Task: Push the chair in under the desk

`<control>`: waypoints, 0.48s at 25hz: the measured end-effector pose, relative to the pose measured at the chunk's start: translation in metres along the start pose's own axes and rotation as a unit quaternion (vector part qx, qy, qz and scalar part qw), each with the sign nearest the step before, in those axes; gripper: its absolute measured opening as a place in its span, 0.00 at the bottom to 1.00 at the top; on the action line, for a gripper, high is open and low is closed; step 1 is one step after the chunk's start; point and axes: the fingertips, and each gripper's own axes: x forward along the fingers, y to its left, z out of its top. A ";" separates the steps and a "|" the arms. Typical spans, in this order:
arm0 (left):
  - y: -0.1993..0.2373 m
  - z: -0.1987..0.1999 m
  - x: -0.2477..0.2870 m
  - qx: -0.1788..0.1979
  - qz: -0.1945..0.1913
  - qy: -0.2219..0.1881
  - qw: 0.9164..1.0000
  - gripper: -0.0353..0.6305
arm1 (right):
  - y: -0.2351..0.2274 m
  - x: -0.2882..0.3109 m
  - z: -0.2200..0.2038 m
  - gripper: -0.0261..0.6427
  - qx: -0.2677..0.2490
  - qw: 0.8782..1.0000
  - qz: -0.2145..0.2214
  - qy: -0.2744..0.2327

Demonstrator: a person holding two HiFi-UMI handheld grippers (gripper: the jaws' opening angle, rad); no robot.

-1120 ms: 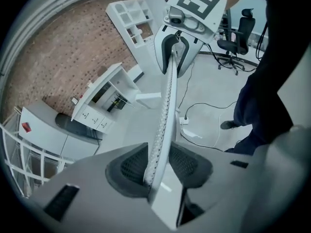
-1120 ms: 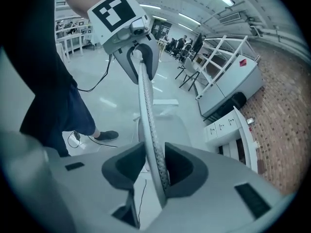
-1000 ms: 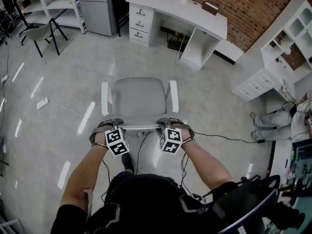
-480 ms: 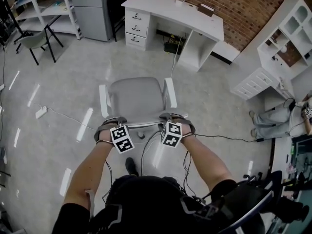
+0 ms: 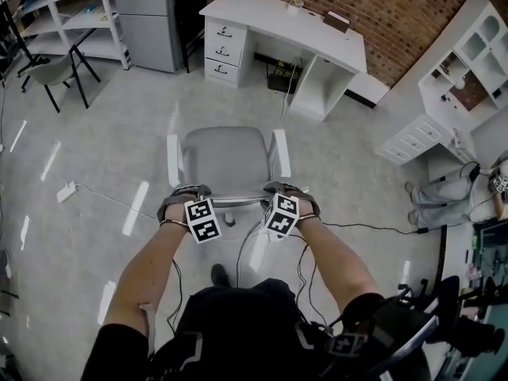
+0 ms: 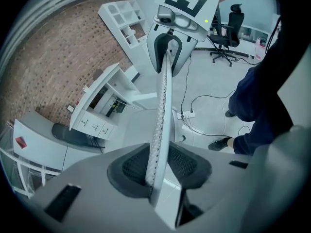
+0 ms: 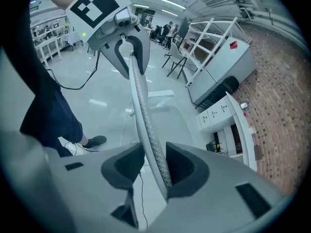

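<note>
Clamping the left hand-held gripper (image 6: 158, 171) and the right hand-held gripper (image 7: 154, 171) on the thin backrest rim of the grey chair (image 5: 226, 161), we have just been closing the left jaws and opening the right. This chair has white armrests and stands on the floor, well apart from the white surface (image 5: 294, 26).

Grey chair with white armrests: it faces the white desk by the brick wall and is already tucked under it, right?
No. The head view shows the grey chair with white armrests on open floor, well short of the white desk by the brick wall, though facing it.
</note>
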 end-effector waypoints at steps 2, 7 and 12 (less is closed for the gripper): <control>0.010 -0.004 0.002 0.005 -0.002 0.001 1.000 0.23 | -0.007 0.004 0.005 0.25 0.005 1.000 -0.004 0.001; 0.033 -0.015 0.013 0.012 -0.003 0.014 1.000 0.24 | -0.017 0.016 0.017 0.25 0.020 1.000 0.000 0.004; 0.056 -0.020 0.025 0.020 0.003 0.019 1.000 0.24 | -0.039 0.028 0.024 0.25 0.023 1.000 -0.003 0.009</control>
